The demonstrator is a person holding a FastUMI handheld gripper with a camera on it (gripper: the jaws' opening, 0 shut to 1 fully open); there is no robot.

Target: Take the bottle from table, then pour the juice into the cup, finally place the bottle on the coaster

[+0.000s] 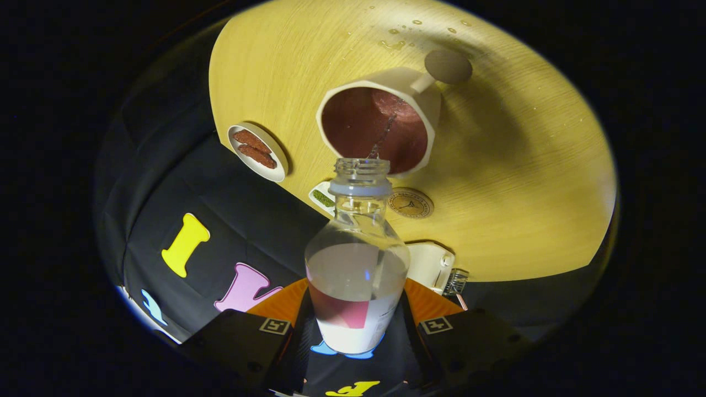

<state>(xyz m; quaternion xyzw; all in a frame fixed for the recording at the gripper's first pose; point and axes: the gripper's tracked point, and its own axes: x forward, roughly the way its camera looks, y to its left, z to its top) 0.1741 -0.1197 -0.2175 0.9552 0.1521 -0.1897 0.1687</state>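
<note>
Your gripper (356,331) is clenched on the clear plastic bottle (357,270), one finger pressing each side of its lower body. You hold the bottle tipped forward so its open, uncapped mouth points at the white cup (424,99) just beyond it. A thin stream of juice (383,135) runs from the bottle's mouth down into the cup, which already holds dark reddish liquid. The cup has an angular rim and a handle on its far side, and it stands on the round wooden table (524,182).

The round coaster (410,203) with a printed emblem lies on the table just beside the bottle's neck, between the cup and your fingers. A small white dish (258,151) holding two brown pieces sits near the table's edge, apart from the cup. A small white packet (322,197) with green on it lies by the bottle's neck. Water droplets (394,41) spot the tabletop beyond the cup.
</note>
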